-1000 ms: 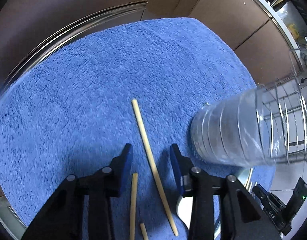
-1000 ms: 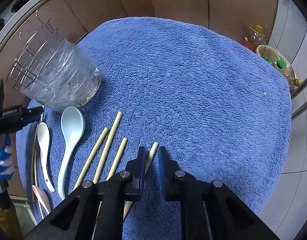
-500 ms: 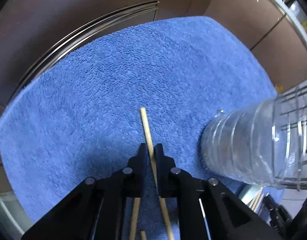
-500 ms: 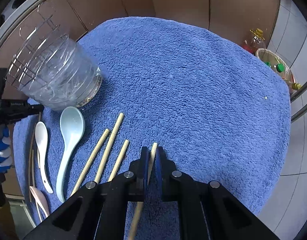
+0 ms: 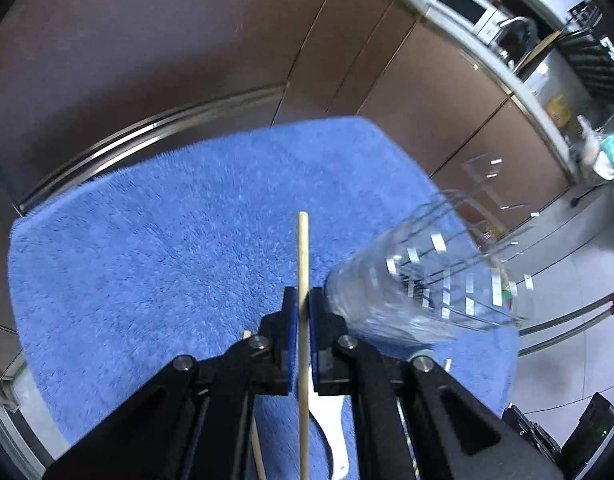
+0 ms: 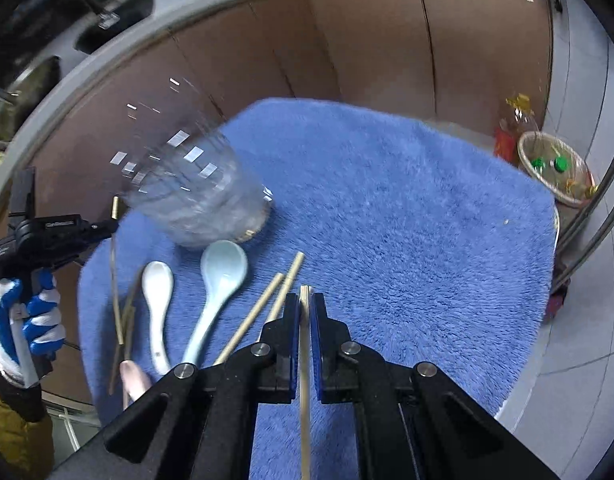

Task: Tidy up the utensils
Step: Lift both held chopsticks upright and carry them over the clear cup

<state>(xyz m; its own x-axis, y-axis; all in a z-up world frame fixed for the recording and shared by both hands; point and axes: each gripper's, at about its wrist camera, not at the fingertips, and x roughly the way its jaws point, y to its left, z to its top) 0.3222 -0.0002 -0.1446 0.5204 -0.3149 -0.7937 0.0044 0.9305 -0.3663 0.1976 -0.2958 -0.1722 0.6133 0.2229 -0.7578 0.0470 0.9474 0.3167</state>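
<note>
Lifted off the towel (image 5: 155,248), both pale wooden chopsticks (image 5: 303,264) sit clamped between fingers (image 5: 290,320).

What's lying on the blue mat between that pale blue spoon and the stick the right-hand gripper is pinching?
Two wooden chopsticks lie side by side between the pale blue spoon and the held chopstick in the right gripper, seen in the right wrist view.
</note>
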